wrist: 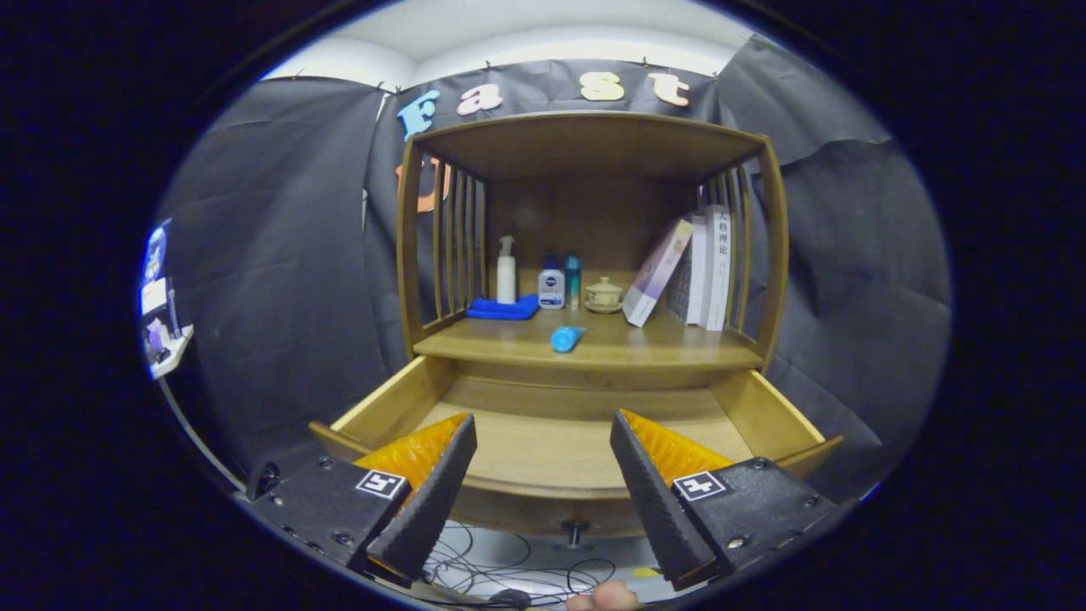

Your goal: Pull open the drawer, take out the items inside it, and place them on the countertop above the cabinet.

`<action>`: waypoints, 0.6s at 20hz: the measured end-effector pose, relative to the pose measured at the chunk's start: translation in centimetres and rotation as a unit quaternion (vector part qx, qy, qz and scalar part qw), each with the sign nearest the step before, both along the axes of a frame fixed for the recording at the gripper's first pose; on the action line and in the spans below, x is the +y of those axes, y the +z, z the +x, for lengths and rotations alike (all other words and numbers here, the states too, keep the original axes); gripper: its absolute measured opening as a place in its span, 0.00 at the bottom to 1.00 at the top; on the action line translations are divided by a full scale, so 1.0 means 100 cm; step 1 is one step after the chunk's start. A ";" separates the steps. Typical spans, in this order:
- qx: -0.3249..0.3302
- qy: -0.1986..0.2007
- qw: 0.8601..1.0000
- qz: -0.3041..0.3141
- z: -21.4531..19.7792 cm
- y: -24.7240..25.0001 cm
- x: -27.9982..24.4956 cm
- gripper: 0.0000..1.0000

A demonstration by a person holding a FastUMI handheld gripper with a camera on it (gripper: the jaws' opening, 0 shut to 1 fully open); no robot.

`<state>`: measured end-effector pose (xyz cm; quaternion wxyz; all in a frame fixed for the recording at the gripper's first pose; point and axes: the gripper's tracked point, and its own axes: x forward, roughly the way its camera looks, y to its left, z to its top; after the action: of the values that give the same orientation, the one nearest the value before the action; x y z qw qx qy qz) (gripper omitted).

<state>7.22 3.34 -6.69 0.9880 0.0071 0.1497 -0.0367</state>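
The wooden cabinet's drawer (399, 399) stands pulled out toward me, and its bare bottom panel shows between and beyond my fingers. On the countertop (645, 344) above it, near the front edge, lies a small blue tube-like item (567, 338) on its side. My gripper (543, 424) hovers over the drawer's front part, open, with nothing between its fingers. The drawer's front knob (575, 531) shows below, between the fingers.
At the back of the countertop stand a white pump bottle (506, 270) on a folded blue cloth (502, 308), two small bottles (560, 283), a lidded ceramic cup (603, 295) and leaning books (691, 270). Slatted side rails (454, 246) flank the shelf. Cables (501, 568) lie on the floor.
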 end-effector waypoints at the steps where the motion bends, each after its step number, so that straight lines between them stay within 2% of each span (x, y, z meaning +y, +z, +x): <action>1: 0.000 -0.003 1.000 -0.002 -0.004 -0.011 -0.001 0.99; 6: -0.013 -0.024 1.000 0.003 -0.024 -0.067 -0.011 1.00; 8: 0.003 -0.024 1.000 -0.008 -0.028 -0.092 -0.011 1.00; 12: 0.006 -0.037 0.999 0.008 -0.026 -0.110 -0.018 1.00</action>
<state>4.63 1.59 -17.69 0.9850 0.0199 0.1553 -0.0722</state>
